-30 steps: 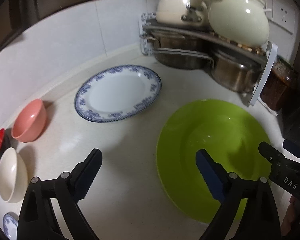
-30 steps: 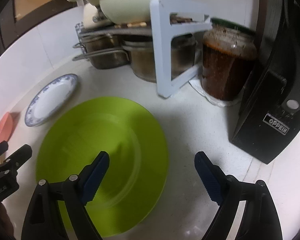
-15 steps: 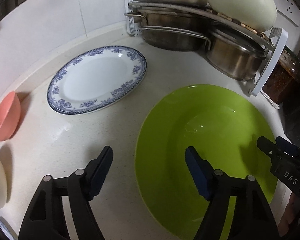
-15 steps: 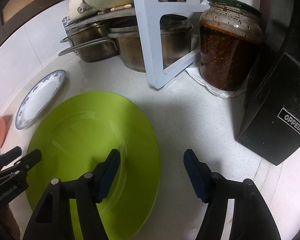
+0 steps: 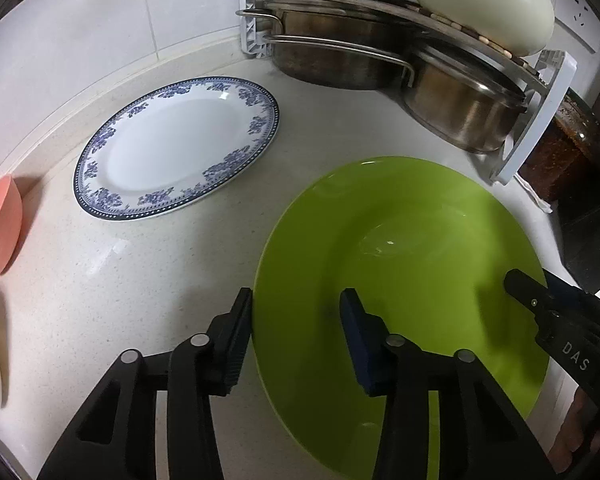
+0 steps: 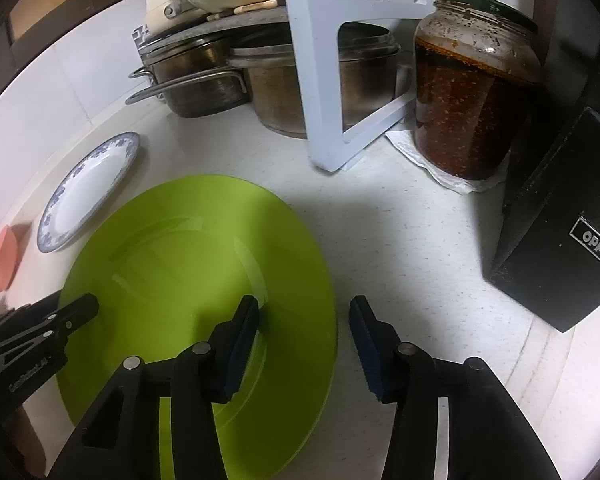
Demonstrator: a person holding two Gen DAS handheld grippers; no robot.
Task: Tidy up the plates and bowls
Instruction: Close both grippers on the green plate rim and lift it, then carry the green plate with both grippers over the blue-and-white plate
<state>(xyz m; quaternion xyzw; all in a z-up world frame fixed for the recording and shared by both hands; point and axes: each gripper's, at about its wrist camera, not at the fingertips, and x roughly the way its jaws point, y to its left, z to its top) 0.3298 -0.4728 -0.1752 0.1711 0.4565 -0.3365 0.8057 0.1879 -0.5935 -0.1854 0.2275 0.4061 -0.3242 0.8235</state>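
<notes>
Now both tools gape over the green plate (image 5: pixel 412 264): left tool (image 5: pixel 296 320), right tool (image 6: pixel 304 320); "OPPEIN" on black box (image 6: pixel 572 248) at three o'clock.

– What words can be read here?

– On the black box (image 6: pixel 560 256) at the right there is a framed label "OPPEIN". The right gripper (image 5: pixel 540 300), seen from the left wrist camera, has the white letters "DAS" on its black body.

– And the left gripper (image 6: pixel 76 312)?

– It also carries small print on its side, but it is too blurred to read.
</notes>
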